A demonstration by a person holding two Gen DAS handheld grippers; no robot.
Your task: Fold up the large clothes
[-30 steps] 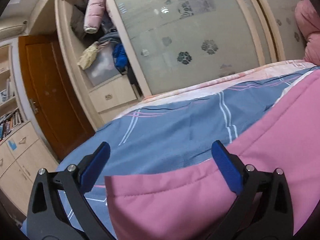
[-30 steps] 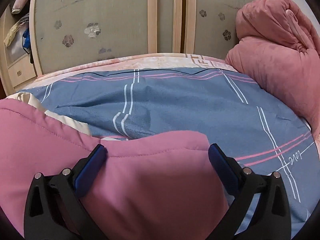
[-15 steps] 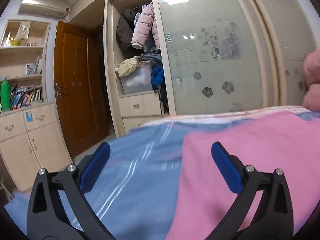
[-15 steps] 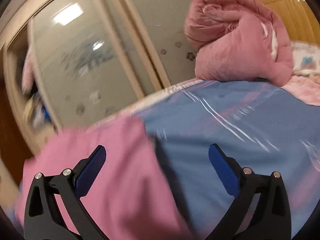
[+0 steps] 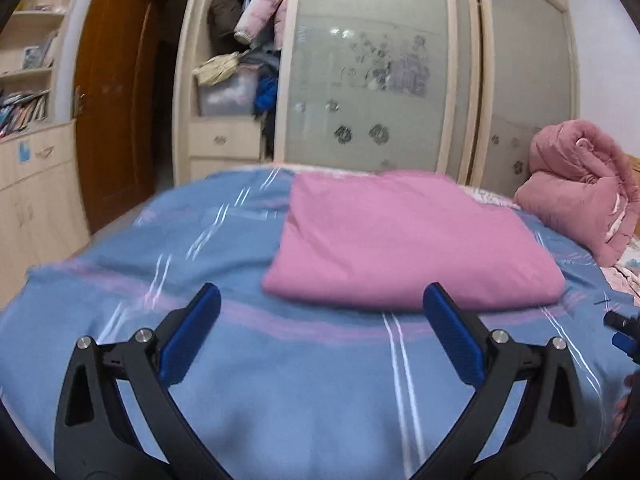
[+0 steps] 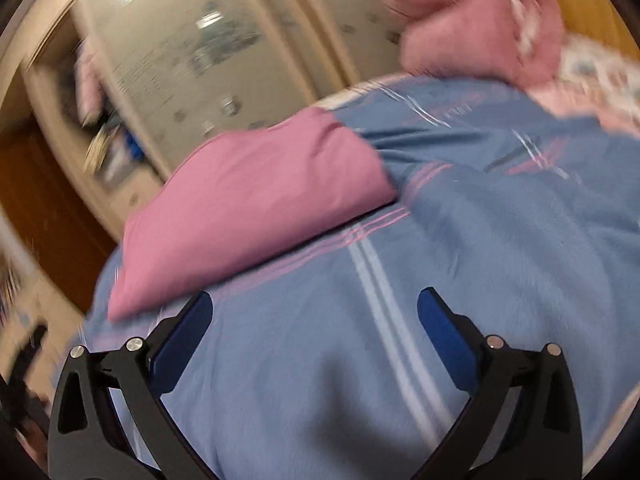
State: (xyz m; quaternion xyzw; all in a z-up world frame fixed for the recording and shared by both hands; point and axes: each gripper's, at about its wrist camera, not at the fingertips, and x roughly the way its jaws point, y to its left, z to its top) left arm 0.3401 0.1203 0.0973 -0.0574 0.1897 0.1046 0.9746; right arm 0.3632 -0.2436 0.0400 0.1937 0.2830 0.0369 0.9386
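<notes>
A pink padded garment [image 5: 404,240] lies folded into a flat rectangle on the blue striped bedsheet [image 5: 280,380]. It also shows in the right wrist view [image 6: 256,200], which is blurred and tilted. My left gripper [image 5: 320,304] is open and empty, held back above the sheet just short of the garment's near edge. My right gripper [image 6: 316,308] is open and empty above the sheet, apart from the garment. Part of the right gripper shows at the right edge of the left wrist view [image 5: 624,332].
A rolled pink quilt [image 5: 580,188] sits at the bed's far right. Behind the bed stands a wardrobe with frosted sliding doors [image 5: 368,72] and an open section stuffed with clothes [image 5: 244,64]. A wooden door [image 5: 116,92] and a cabinet [image 5: 36,192] are at left.
Both grippers have pulled back and away from the pink garment, which filled the space between their fingers a second ago. The garment now lies folded on the sheet. Both views have swung.
</notes>
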